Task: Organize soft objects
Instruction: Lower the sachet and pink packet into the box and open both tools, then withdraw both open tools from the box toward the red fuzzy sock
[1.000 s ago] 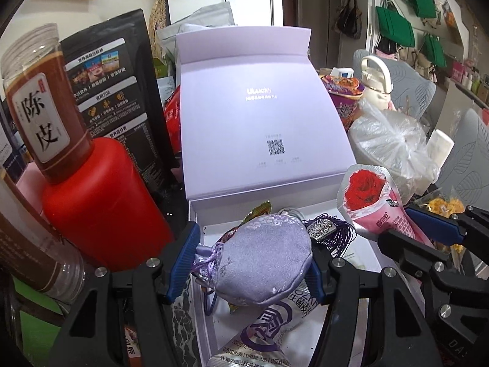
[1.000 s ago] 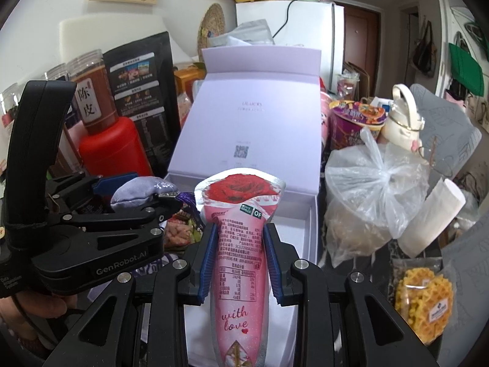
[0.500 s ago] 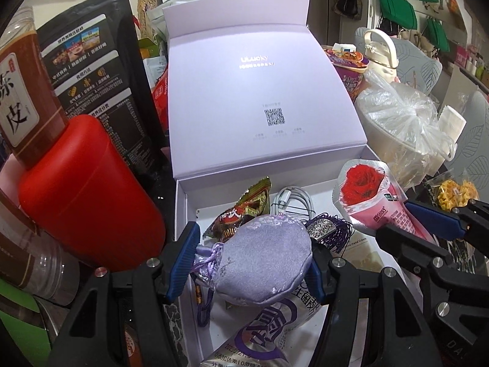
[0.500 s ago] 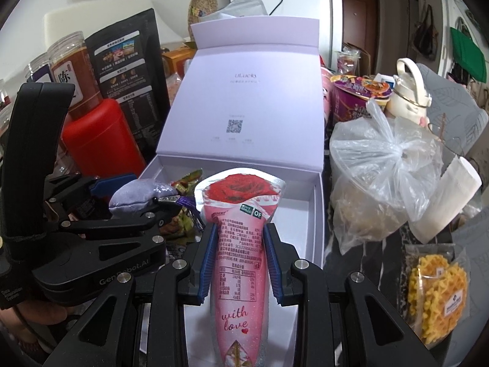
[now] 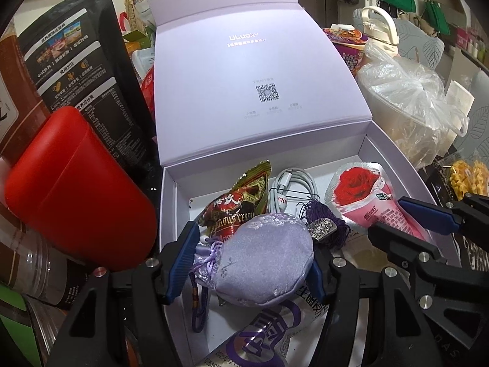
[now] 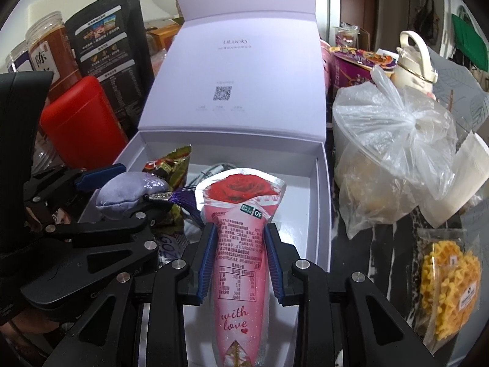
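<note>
Both my grippers carry a soft thing over the open lilac box.

My left gripper [image 5: 249, 263] is clamped about the wide lilac pouch [image 5: 262, 263], jaws part open; my right gripper [image 6: 240, 263] is nearly closed, pinching the pink rose packet [image 6: 241, 253]. Both hang above the box's [image 6: 324, 202] near edge. I should lower each to a bare patch of floor, the packet along the right wall, the pouch clear of the candy wrapper [image 5: 241, 202] and white cable [image 5: 293, 186], before letting go.

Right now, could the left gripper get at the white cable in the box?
Probably not: the left gripper is shut on the purple sachet, and the snack packet lies across its path to the cable.
</note>
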The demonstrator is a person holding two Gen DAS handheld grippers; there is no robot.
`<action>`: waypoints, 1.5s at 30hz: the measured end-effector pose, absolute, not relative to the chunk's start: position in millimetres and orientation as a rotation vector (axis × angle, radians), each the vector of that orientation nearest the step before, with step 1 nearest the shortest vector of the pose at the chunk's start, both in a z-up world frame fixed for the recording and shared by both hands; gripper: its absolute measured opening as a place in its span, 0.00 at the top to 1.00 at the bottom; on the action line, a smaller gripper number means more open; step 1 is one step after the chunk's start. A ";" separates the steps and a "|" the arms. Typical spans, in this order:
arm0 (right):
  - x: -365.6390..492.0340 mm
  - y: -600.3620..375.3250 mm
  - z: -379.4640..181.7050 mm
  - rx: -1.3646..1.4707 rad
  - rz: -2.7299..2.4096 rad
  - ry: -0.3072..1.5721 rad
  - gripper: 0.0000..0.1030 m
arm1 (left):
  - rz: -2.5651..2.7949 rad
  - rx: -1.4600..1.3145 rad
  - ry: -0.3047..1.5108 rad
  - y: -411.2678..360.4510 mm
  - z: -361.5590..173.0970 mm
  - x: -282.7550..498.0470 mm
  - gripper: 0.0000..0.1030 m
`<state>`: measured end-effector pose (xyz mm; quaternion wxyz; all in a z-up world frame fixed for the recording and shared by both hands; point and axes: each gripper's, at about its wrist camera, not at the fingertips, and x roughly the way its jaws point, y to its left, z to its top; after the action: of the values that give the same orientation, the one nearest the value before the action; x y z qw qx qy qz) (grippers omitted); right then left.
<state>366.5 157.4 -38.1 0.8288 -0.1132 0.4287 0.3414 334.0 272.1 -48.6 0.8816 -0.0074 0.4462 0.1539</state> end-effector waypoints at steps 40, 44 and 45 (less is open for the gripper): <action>348.0 132.4 10.8 -0.240 0.672 0.805 0.54 | 0.332 -0.082 0.914 282.1 -8.7 315.5 0.24; 339.2 129.0 24.2 -0.234 0.677 0.763 0.54 | 0.338 -0.058 0.841 280.0 12.4 301.9 0.24; 336.6 128.4 27.6 -0.232 0.681 0.752 0.54 | 0.331 -0.060 0.824 279.7 17.8 297.8 0.24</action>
<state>336.6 128.4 27.6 0.8676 -0.1109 0.3594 0.3253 297.8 279.7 17.8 0.9026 -0.0291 0.3986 0.1602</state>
